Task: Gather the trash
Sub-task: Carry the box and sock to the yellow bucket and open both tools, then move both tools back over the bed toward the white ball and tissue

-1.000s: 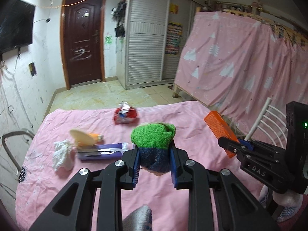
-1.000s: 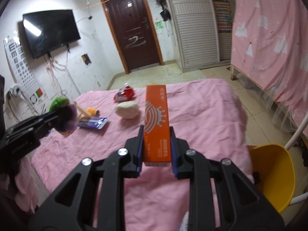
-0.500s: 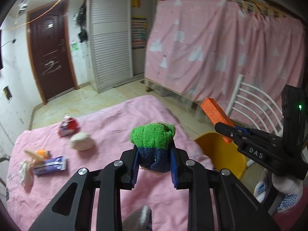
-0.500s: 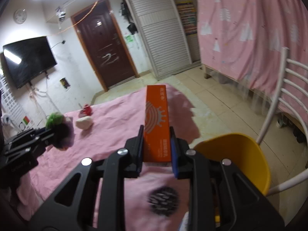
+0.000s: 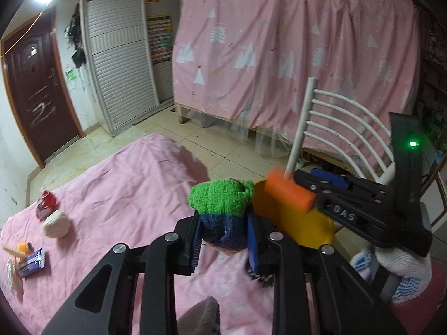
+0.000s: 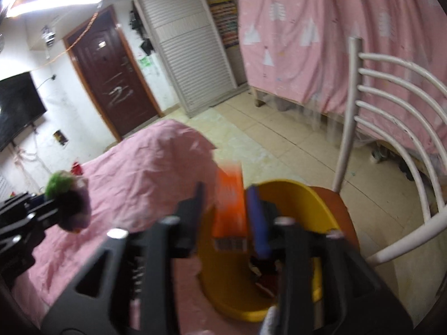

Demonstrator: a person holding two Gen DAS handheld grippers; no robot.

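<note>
Our left gripper (image 5: 223, 240) clamped the sock (image 5: 222, 212); our right gripper's (image 6: 227, 217) jaws were opening, the orange box (image 6: 230, 203) between them, over the yellow bin (image 6: 293, 195).

Around us: the room beyond the table

We see a brown door (image 5: 39, 89), a white slatted wardrobe (image 5: 120, 64), a pink tree-print curtain (image 5: 293, 44) and a white chair (image 6: 391, 139).

Green-and-navy sock (image 5: 222, 212); orange box (image 6: 230, 203); yellow bin (image 6: 290, 195); pink sheet (image 5: 125, 195).
</note>
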